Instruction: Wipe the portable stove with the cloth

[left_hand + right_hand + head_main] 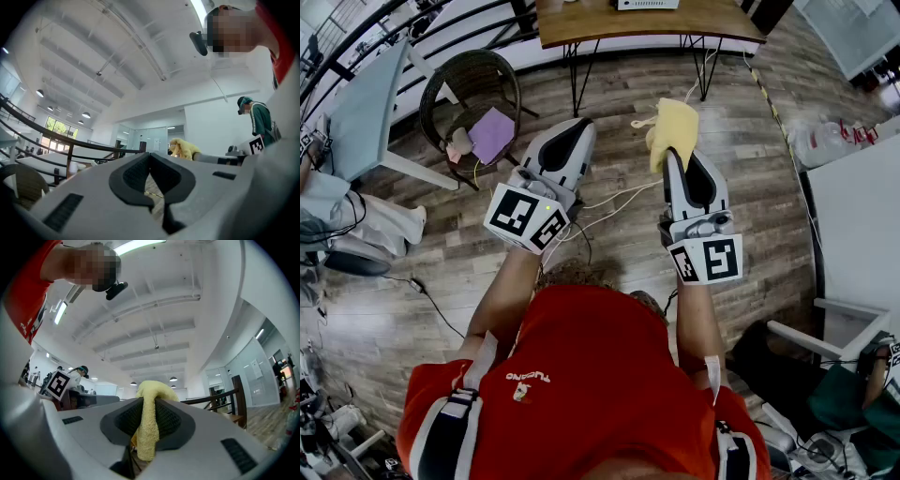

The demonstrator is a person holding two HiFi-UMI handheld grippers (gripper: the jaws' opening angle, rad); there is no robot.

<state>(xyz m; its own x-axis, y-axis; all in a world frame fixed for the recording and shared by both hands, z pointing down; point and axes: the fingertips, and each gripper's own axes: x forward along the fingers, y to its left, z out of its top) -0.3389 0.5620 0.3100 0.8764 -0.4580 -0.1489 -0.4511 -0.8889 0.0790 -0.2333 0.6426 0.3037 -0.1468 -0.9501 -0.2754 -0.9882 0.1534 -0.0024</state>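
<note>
Jaws of the right gripper (pixel 677 156) pinch a fluffy yellow cloth (pixel 675 126), probably carried for wiping; the left gripper (pixel 150 157) has its jaws together, empty.

cloth (pixel 673 131) drapes over the tip of the right gripper (pixel 679 157), so the ends of its jaws are hidden in head view; in right gripper view the cloth's lower end drops out of sight into the gap between the jaws; in left gripper view the body of the left gripper (pixel 150 158) covers the cloth's underside; far wooden table (pixel 581 26) and the white box (pixel 647 4) on it are cut by the top edge; white table (pixel 862 216) is cut at right; purple item (pixel 492 134) on the wicker chair (pixel 461 67) is too small to identify
</note>
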